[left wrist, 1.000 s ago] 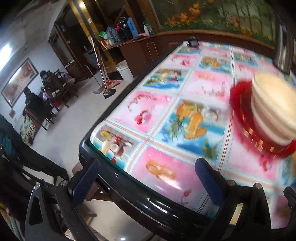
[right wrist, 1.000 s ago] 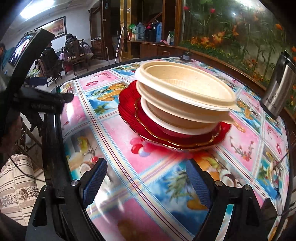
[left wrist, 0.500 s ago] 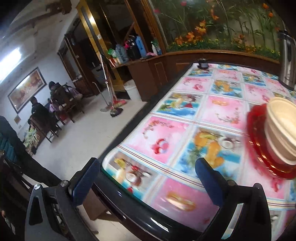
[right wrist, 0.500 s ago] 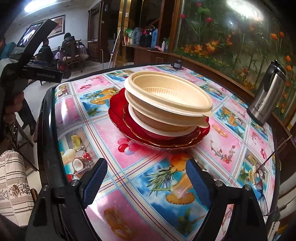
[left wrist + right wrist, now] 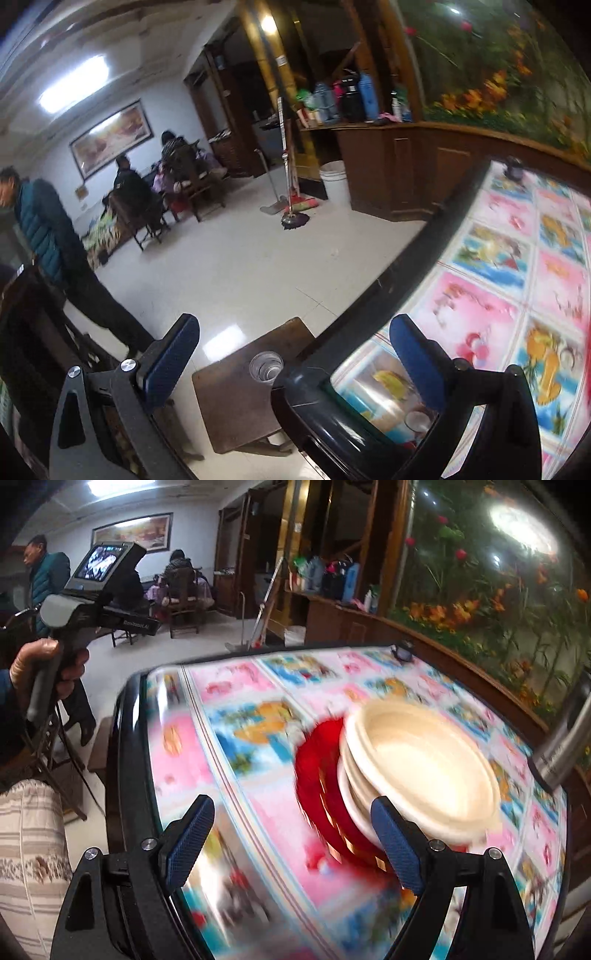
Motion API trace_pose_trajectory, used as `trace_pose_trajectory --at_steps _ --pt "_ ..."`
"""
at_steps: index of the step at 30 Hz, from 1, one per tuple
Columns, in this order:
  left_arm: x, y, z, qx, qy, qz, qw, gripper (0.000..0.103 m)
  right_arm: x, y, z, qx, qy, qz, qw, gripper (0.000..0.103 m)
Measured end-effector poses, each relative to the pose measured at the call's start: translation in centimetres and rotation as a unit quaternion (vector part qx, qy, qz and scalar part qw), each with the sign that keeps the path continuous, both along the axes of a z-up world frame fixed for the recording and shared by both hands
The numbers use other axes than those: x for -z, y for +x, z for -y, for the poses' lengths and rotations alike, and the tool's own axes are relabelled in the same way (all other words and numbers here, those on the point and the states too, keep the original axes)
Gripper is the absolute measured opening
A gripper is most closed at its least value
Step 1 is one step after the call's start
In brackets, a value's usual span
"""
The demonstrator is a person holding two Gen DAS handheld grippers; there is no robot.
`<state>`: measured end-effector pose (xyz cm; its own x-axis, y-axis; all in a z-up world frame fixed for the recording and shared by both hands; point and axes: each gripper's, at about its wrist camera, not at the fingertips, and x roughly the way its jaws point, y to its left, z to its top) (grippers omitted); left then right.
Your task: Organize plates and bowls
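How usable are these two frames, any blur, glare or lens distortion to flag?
Right wrist: tablecloth and stacked bowls heavily motion-smeared, right tongs sharp; lamp glare on the floral wall. Left wrist: milder tablecloth smear, strong fisheye bending, ceiling light blown out.

Cream bowls; red plates; pink-blue picture-patterned tablecloth; blue-padded jaws.

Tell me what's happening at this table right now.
A person holds a gripper in each hand at a table with a bright patterned cover. Cream bowls sit stacked on red plates. The right gripper is open and empty beside the stack. The left gripper, also open and empty, points past the table's edge.
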<state>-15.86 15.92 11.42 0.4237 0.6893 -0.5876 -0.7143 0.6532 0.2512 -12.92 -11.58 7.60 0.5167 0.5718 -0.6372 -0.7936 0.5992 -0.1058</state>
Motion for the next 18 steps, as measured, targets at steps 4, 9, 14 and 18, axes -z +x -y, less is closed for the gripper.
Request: trace_pose_trajectory --at_steps 4,9,14,18 --pt "0.9 -0.1 -0.2 0.006 -0.013 -0.003 0.9999 0.103 -1.8 -1.1 -3.4 -0.014 -0.009 0.059 0.998 0.090" --pt "1.4 1.6 0.0 0.027 -0.001 0.001 0.9996 0.103 -0.8 -1.1 -6.6 -0.034 -0.024 0.031 0.999 0.090" --pt "3.3 1.2 -0.2 0.025 0.015 -0.013 0.9995 0.103 -0.3 -0.1 -9.1 -0.023 -0.019 0.044 0.999 0.090" --pt "5.2 -2.6 -1.5 -0.011 -0.004 -0.015 0.9998 0.103 -0.6 0.3 -12.2 -0.028 -0.010 0.066 0.997 0.090"
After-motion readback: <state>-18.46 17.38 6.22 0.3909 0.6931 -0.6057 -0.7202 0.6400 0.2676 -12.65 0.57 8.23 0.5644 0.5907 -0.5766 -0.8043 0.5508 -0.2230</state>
